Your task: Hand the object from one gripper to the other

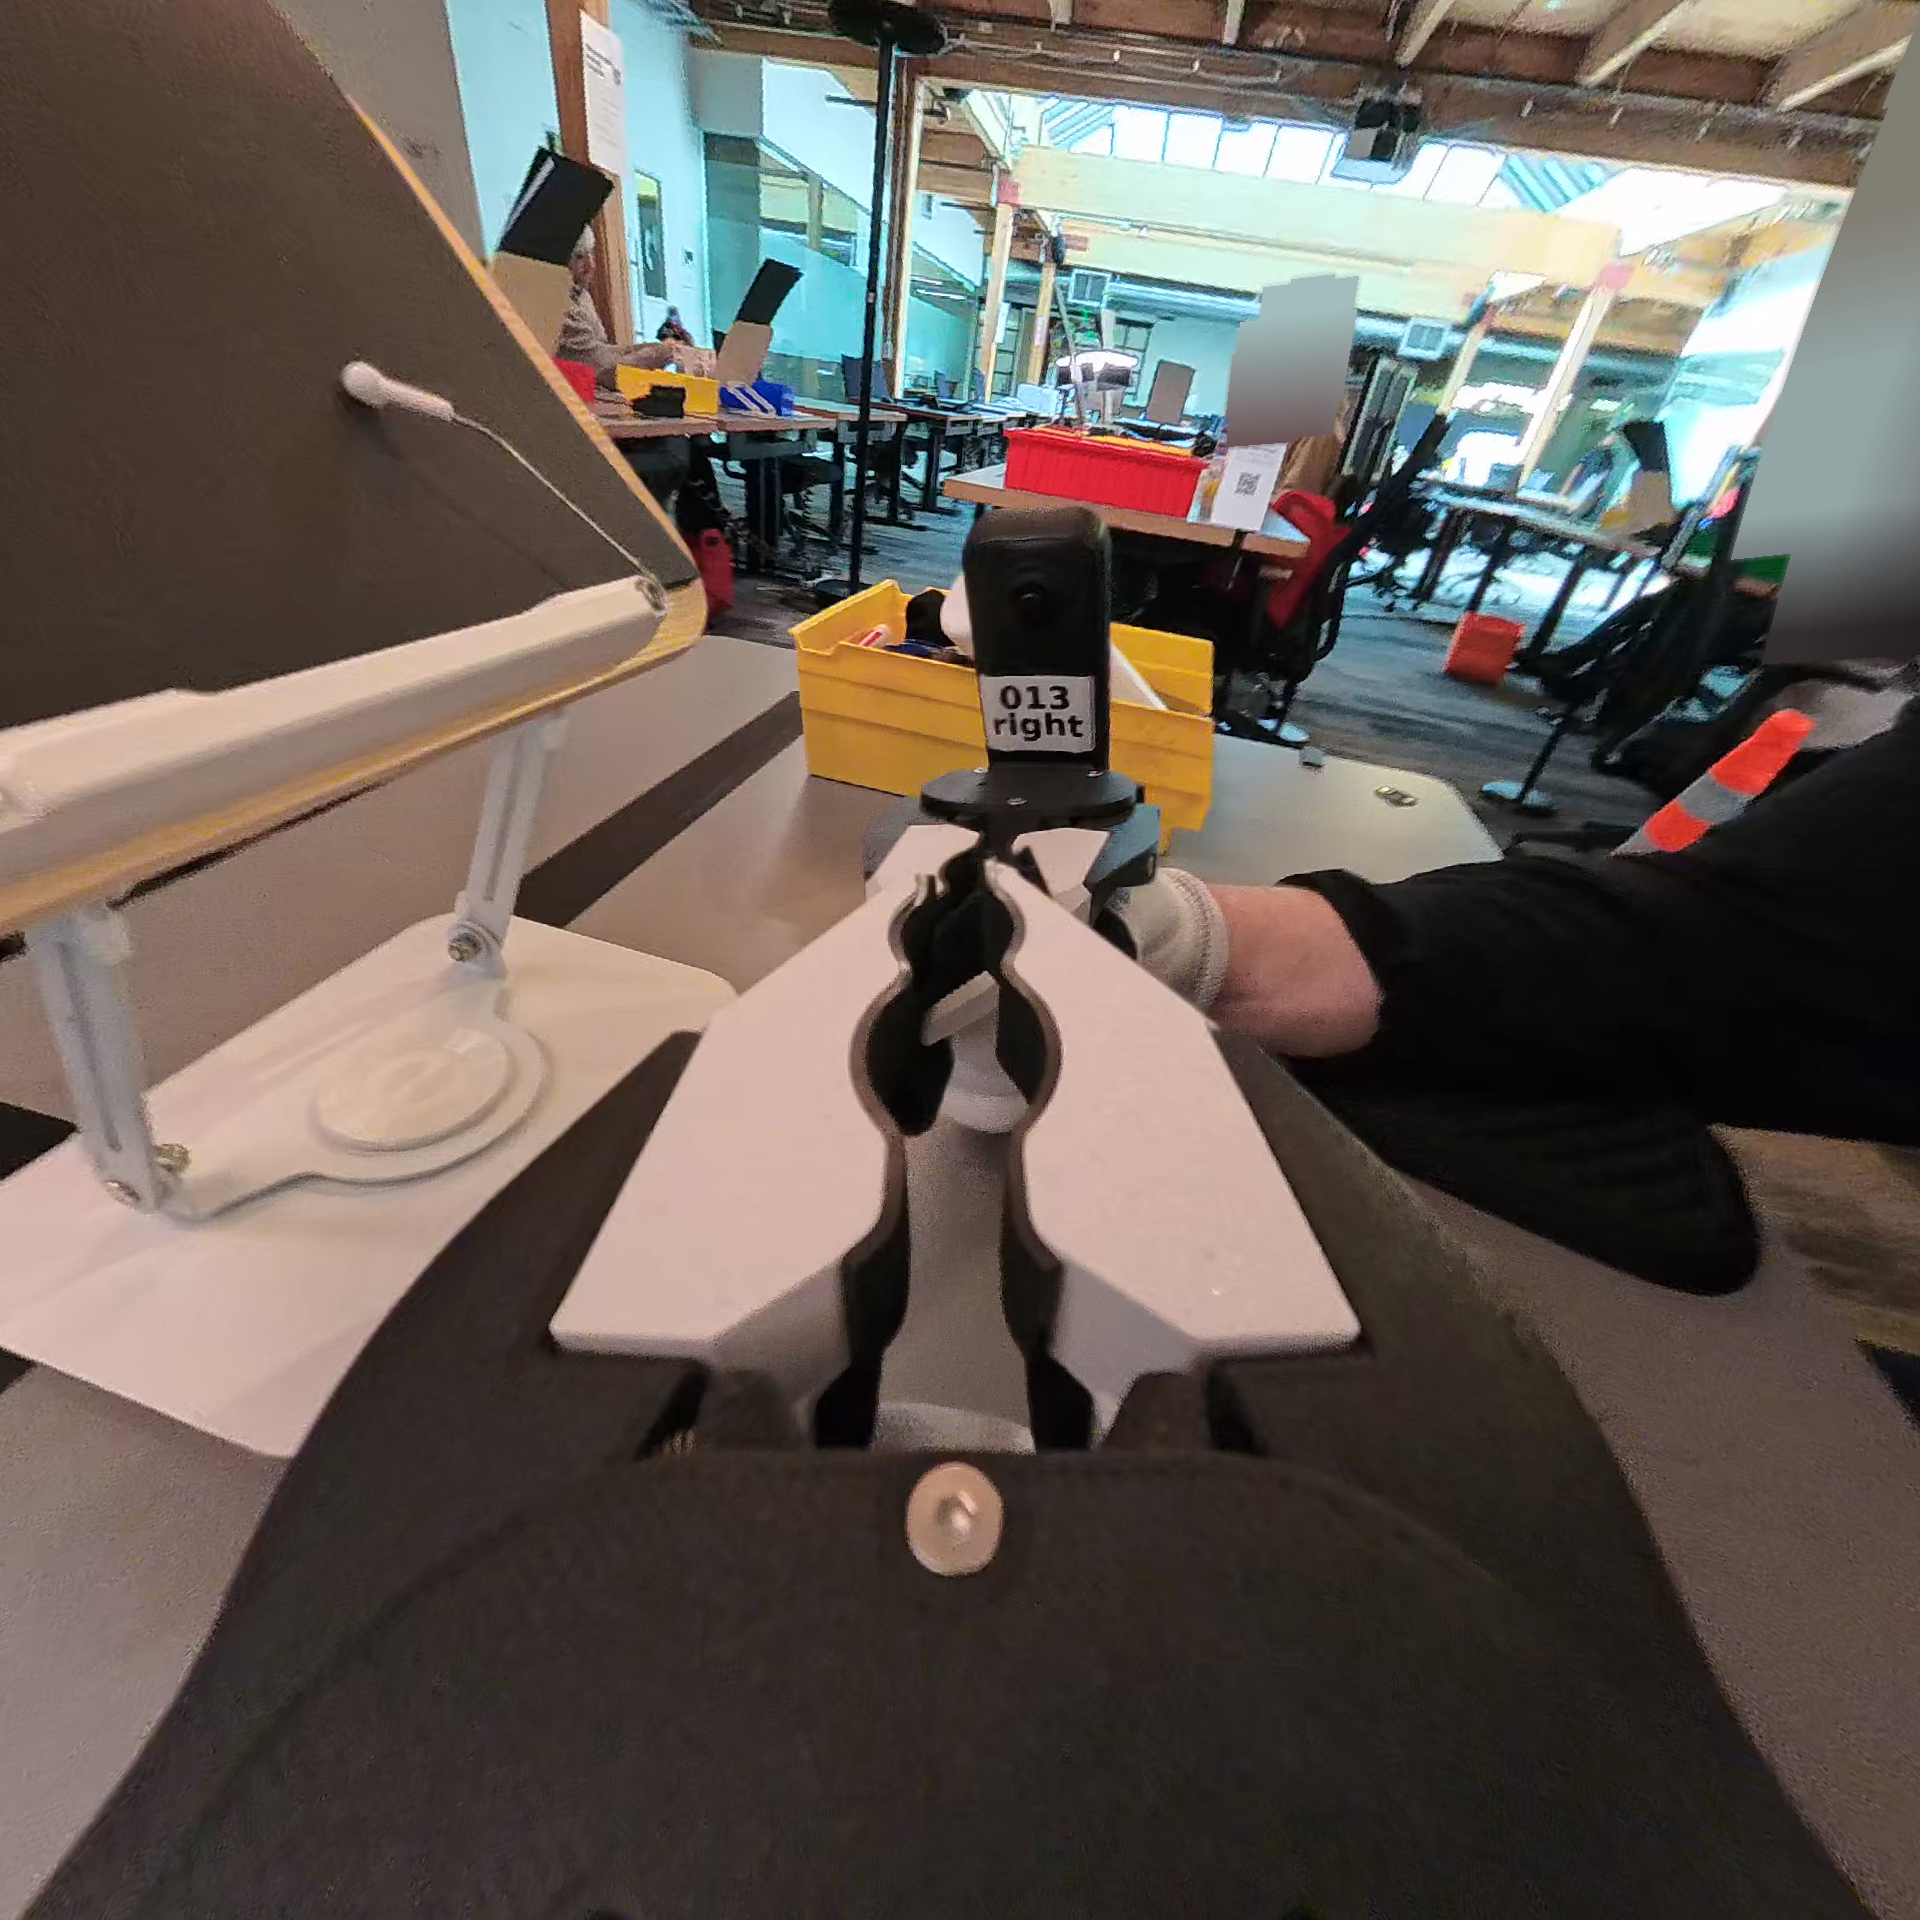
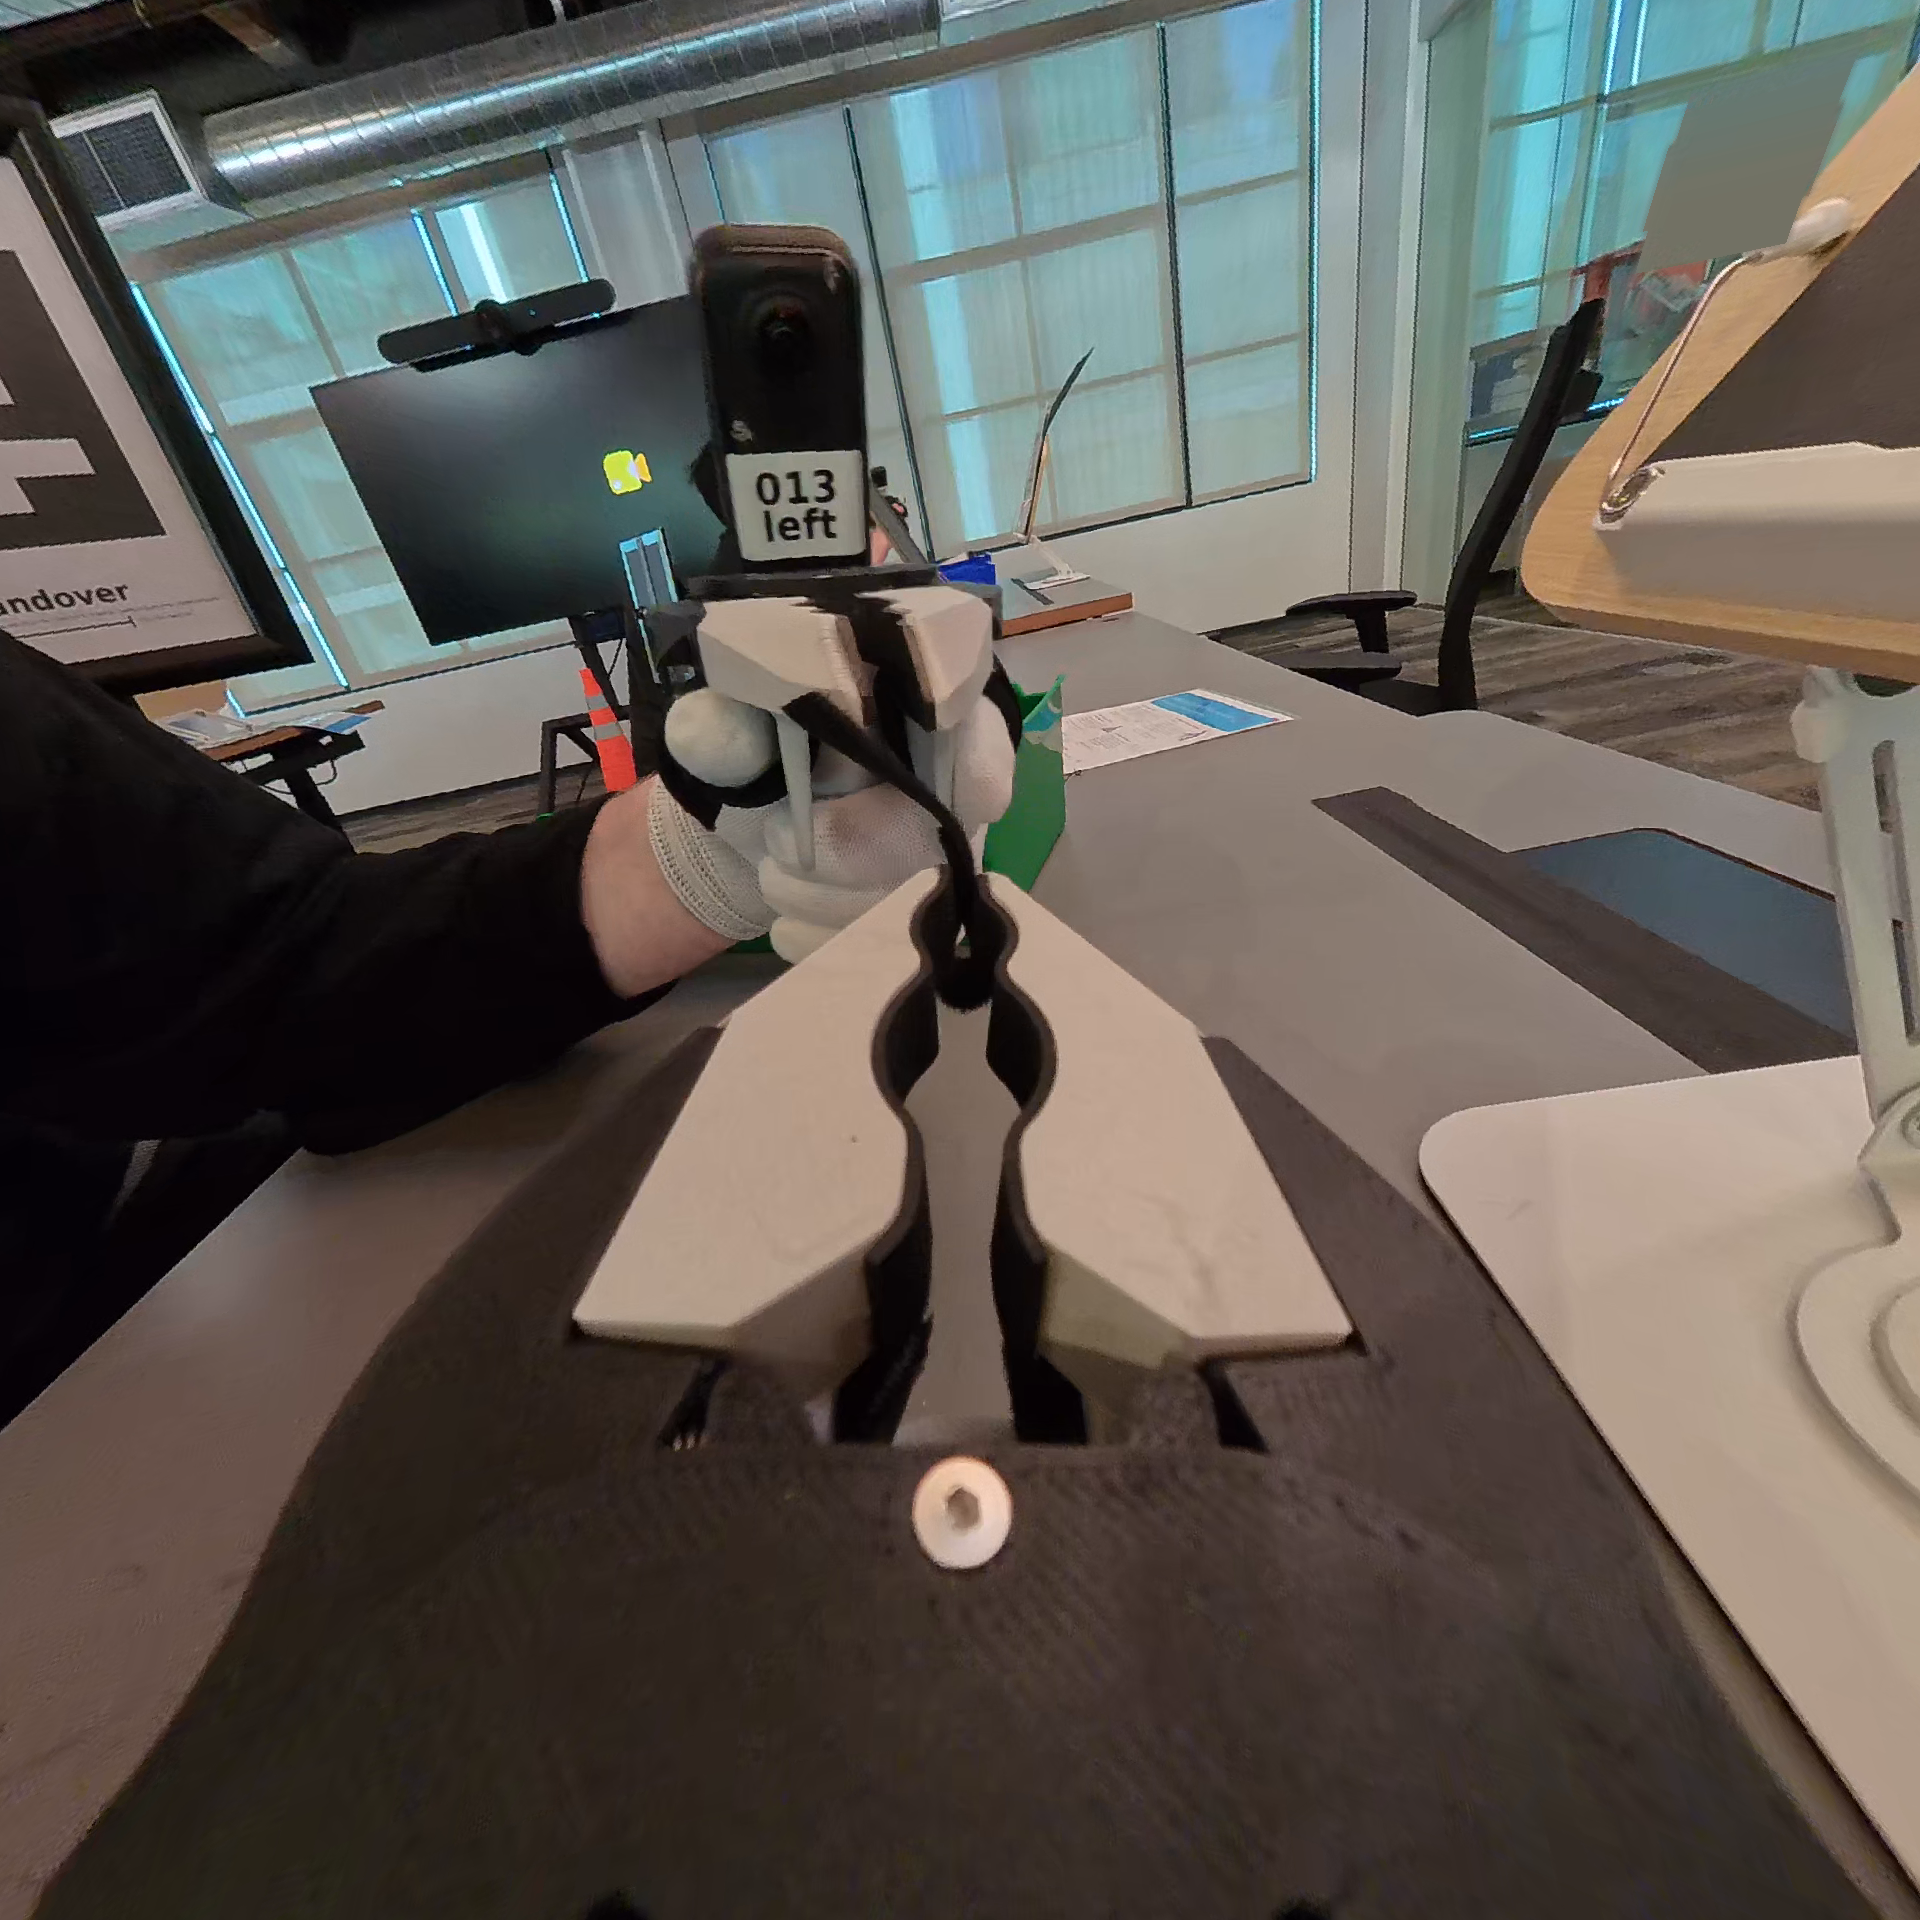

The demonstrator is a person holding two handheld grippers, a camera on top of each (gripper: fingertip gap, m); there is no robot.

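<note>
The object is a black fuzzy cord. In the right wrist view it runs from the left gripper down to my right gripper, whose tips are shut on it, with a small loop just behind them. In the left wrist view my left gripper has its tips closed on the same cord. The right gripper faces it tip to tip, mostly hidden behind my fingers. Gloved hands hold both grippers above the grey table.
A tilted wooden board on a white stand is at the left in the left wrist view and at the right in the right wrist view. A yellow bin and a green bag sit on the table behind the grippers. Both grippers' tips are close together, under 4 cm apart.
</note>
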